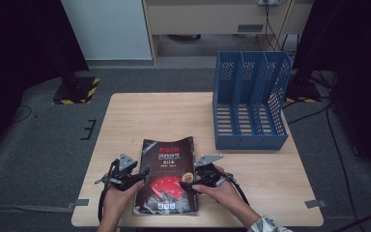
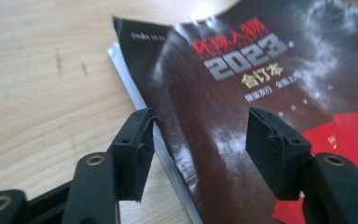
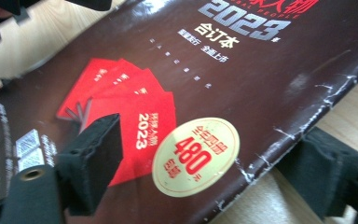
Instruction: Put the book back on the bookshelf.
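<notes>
A thick dark book point(image 1: 168, 162) with red cards and "2023" on its cover lies flat near the front edge of the wooden table point(image 1: 145, 113). My left gripper point(image 1: 142, 174) is at its left edge and open. In the left gripper view point(image 2: 198, 144), one jaw is beside the book's point(image 2: 242, 107) edge and the other is over the cover. My right gripper point(image 1: 186, 182) is at the right edge, also open. In the right gripper view point(image 3: 205, 158), one jaw sits over the book's point(image 3: 242, 79) cover and the other is past its worn edge, partly hidden by it.
A blue three-slot file rack point(image 1: 251, 101) stands at the table's back right, with slots opening upward. Bare tabletop lies behind and to the left of the book. A round yellow "480" sticker point(image 3: 196, 149) is on the cover. The floor around is grey carpet.
</notes>
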Available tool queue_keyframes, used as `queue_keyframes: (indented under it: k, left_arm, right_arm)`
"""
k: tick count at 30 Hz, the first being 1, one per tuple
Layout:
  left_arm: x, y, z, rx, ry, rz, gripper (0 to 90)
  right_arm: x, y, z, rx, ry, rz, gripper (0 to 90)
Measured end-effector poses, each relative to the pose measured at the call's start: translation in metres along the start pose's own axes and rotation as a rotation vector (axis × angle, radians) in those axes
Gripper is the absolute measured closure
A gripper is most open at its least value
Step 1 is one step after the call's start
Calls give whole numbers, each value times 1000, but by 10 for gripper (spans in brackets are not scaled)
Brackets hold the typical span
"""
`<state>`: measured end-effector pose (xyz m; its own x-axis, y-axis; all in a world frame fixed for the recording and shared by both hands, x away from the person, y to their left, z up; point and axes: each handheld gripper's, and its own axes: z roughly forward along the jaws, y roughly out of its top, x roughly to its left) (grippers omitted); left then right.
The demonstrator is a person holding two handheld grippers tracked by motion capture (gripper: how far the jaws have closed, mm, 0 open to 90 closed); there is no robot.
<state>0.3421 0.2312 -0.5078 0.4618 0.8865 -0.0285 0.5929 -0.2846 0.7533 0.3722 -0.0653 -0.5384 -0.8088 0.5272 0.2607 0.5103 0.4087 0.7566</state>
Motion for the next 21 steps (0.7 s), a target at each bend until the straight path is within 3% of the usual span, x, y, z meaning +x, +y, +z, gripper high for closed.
queue_keyframes:
  k: [3, 6, 7, 9, 21]
  left_arm:
    - [0, -6, 8, 65, -9, -4, 411]
    - [2, -9, 12, 100, -19, 0, 401]
    - [3, -10, 13, 92, -36, -27, 410]
    - [4, -12, 13, 81, -41, -38, 413]
    - [4, -11, 14, 85, -47, -20, 400]
  right_arm:
    - [-1, 0, -1, -6, -8, 16, 244]
    - [-3, 2, 0, -4, -7, 20, 267]
    - [-4, 4, 0, 6, -5, 27, 291]
    - [-6, 6, 1, 6, 16, 48, 311]
    - [-12, 17, 9, 27, 33, 75, 354]
